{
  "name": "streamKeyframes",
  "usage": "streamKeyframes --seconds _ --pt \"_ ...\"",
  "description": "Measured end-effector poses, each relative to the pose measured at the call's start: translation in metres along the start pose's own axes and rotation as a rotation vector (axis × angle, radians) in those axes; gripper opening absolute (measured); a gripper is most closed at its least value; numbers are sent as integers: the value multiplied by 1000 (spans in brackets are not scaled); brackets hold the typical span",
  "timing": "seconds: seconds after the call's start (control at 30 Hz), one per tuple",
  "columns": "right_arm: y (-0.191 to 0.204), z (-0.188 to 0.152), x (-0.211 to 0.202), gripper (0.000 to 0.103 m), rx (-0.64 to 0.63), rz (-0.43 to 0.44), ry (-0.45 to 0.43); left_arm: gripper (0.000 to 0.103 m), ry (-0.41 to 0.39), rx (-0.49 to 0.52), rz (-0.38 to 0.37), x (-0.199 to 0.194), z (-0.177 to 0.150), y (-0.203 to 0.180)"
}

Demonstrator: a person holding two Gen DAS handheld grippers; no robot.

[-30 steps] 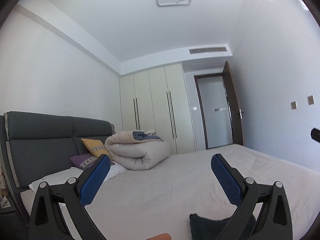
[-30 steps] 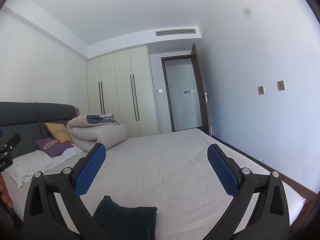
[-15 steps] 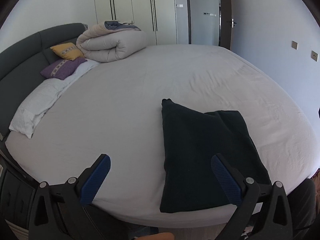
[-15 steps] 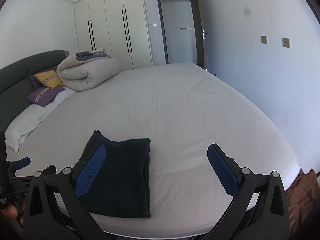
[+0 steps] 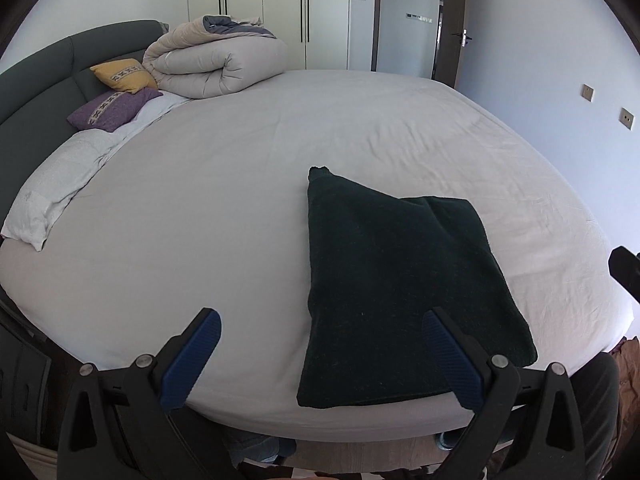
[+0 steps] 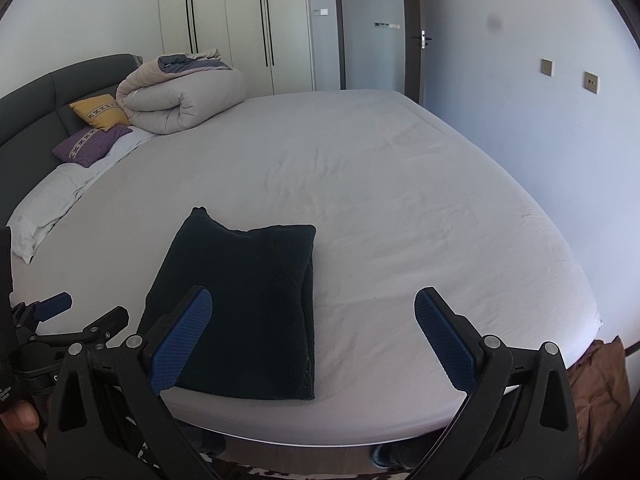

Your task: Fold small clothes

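A dark green folded garment lies flat on the pale bed sheet near the bed's front edge; one corner at its far left sticks up. In the right wrist view the same garment sits left of centre. My left gripper hovers open over the bed's front edge, its right finger above the garment's near edge. My right gripper is open too, with its left finger over the garment and nothing held. The left gripper also shows at the far left of the right wrist view.
A rolled beige duvet, a yellow cushion, a purple cushion and a white pillow lie by the grey headboard. Wardrobes and a door stand behind. Brown cloth lies on the floor at right.
Both cameras have tilted down from the ceiling and wall toward the bed, bringing the whole folded garment into view. Both grippers have stayed open.
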State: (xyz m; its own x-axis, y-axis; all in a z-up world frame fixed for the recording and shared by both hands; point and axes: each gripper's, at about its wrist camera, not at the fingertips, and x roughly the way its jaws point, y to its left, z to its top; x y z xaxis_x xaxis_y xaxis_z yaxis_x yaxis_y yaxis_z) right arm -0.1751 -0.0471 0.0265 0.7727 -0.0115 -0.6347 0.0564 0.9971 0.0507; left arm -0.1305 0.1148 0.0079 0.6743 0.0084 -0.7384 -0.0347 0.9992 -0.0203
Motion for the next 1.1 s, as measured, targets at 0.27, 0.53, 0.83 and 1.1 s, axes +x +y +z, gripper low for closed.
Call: streamKeyframes --seconds 0.27,0.53,0.83,1.1 --pt "-1 -1 -9 103 -5 7 32 103 4 1 15 3 -1 3" --pt "-4 -1 -4 103 0 3 46 103 23 2 12 8 -3 2" --pt "-4 -3 3 103 4 -3 57 103 37 -1 11 14 -5 4" --pt "-4 -3 8 103 3 -5 65 103 45 -4 10 16 -6 5"
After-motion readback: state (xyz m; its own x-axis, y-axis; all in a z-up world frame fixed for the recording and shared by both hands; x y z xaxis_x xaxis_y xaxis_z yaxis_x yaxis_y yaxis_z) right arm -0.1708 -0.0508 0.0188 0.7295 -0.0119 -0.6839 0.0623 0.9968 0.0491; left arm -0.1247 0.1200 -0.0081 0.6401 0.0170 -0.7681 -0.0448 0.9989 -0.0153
